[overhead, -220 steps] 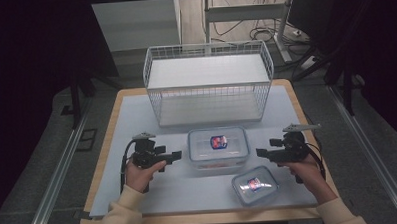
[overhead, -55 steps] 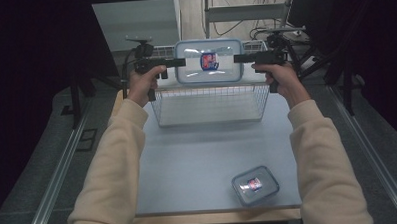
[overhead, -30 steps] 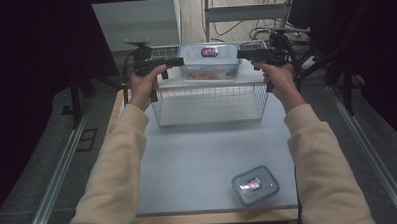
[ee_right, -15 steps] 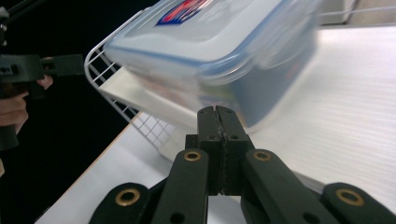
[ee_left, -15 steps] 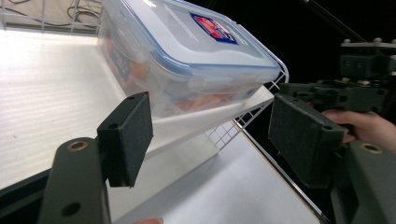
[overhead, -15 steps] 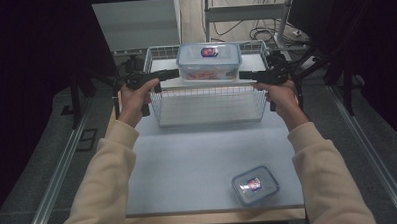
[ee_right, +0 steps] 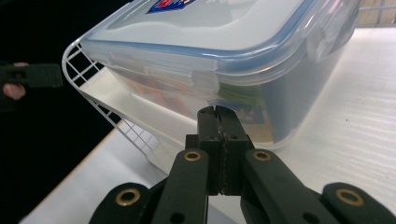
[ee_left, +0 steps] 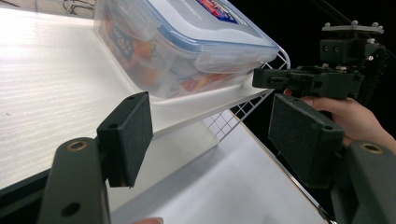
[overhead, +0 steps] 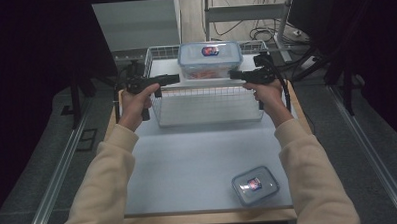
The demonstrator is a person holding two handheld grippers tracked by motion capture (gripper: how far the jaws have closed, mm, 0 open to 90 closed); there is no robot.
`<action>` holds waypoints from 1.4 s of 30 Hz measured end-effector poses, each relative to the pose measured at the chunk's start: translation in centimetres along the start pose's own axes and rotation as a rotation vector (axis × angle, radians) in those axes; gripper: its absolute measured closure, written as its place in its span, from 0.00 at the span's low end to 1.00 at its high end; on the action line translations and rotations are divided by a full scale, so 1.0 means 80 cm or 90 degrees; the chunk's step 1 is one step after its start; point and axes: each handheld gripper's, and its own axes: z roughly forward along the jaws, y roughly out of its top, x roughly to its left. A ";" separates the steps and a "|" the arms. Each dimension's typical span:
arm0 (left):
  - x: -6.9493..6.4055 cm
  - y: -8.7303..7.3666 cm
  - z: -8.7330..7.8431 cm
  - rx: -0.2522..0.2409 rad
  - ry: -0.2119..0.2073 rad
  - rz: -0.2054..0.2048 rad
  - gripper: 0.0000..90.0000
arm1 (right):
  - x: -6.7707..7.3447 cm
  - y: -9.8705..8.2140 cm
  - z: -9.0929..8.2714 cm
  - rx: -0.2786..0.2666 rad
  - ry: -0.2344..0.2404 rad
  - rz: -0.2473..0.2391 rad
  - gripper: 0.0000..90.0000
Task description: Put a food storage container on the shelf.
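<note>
The counter (overhead: 188, 162) is a pale surface that lies below and behind both hand-held grippers, toward the person. At its far end stands a wire basket (overhead: 206, 99) with a white top shelf (ee_left: 51, 88); the basket is between the two hand-held grippers, and both of them are held at the height of its top.

On that shelf rests the big box (overhead: 209, 59), a clear food box with a blue-edged lid and a red and blue label. It is upright and sits near the front edge of the shelf. It lies between the two hand-held grippers, a little beyond their tips. In the left gripper view the box (ee_left: 187, 51) is ahead of the jaws and apart from them, with colourful packets visible through its wall.

The left hand-held gripper (overhead: 168, 79) is just beside the left end of the box. Its jaws stand wide apart with nothing between the pads (ee_left: 130, 135).

The right hand-held gripper (overhead: 235, 74) is just beside the right end of the box. In the right gripper view its jaws (ee_right: 218, 126) are pressed together with nothing between them, and the tip is very near the lower wall of the box (ee_right: 224, 56); whether it touches, I cannot tell.

A small box (overhead: 255, 185) with a similar label lies on the counter well apart from both hand-held grippers, near the person's right sleeve (overhead: 314, 178).
</note>
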 end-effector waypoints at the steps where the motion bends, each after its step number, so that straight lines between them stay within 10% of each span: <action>1: 0.000 0.000 0.000 0.000 0.000 0.001 0.33 | -0.001 0.000 0.002 0.000 -0.002 0.003 0.99; 22: -0.008 -0.035 -0.015 0.002 -0.007 0.017 0.34 | -0.004 -0.026 -0.047 -0.027 0.020 -0.018 0.99; 42: -0.029 -0.159 -0.036 0.028 0.018 0.064 0.34 | -0.013 -0.154 -0.121 -0.006 0.042 -0.042 0.99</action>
